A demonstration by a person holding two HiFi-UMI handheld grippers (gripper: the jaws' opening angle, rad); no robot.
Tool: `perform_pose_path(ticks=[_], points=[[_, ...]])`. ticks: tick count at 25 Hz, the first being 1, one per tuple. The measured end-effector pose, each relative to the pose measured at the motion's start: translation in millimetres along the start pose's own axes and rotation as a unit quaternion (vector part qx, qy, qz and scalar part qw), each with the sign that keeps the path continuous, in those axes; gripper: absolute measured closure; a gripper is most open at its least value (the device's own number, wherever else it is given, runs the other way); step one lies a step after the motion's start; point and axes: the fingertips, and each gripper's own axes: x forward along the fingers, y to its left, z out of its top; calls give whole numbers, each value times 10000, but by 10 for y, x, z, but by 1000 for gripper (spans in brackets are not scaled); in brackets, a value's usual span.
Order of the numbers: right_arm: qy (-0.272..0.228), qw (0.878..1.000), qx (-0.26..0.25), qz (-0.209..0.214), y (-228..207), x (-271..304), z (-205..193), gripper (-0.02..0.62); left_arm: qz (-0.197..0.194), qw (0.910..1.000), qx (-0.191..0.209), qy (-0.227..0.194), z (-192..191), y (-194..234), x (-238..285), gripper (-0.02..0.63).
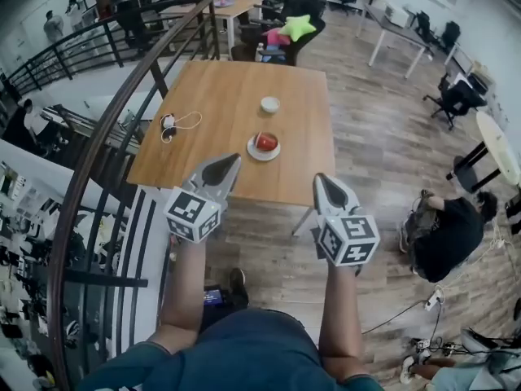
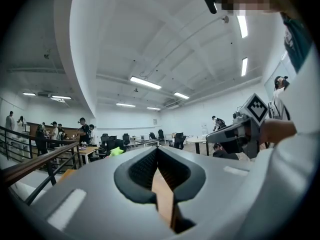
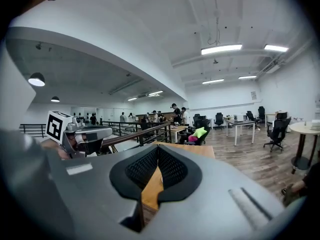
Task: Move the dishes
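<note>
Head view: at the wooden surface's (image 1: pixel 220 96) near edge, the left gripper (image 1: pixel 234 160) and right gripper (image 1: pixel 319 178) have jaws pressed together, holding nothing, apart from the red cup (image 1: pixel 265 142).

In the left gripper view, the left gripper (image 2: pixel 157 154) covers the table (image 2: pixel 162 196) except for a narrow strip below its closed jaws. In the right gripper view, the right gripper (image 3: pixel 158 151) hides the tabletop in the same way. In the head view, the red item (image 1: pixel 265 141) on the white saucer (image 1: pixel 252 155), the contents of the small white bowl (image 1: pixel 269 104) and the corded white object (image 1: pixel 168 126) are too small for you to identify.
</note>
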Motion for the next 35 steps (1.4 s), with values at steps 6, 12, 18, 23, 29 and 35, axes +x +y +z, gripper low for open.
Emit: perform_pose_path(ticks=[6, 12, 18, 23, 29, 35], points=[[62, 9997, 131, -193, -86, 576, 67, 586, -204, 9998, -54, 51, -79, 539, 371, 607], [119, 9991, 148, -379, -121, 1031, 95, 585, -368, 9992, -127, 26, -201, 976, 616, 607], [165, 9985, 70, -518, -120, 1416, 203, 585, -438, 9987, -252, -47, -274, 1385, 766, 607], [222, 9984, 56, -511, -144, 1721, 206, 585, -457, 9983, -369, -1, -422, 1611, 897, 607], [249, 9988, 76, -404, -243, 1998, 237, 584, -430, 9979, -458, 145, -579, 1746, 1050, 607], [237, 9993, 148, -248, -472, 2411, 249, 584, -323, 9975, -482, 396, -812, 1939, 1287, 607]])
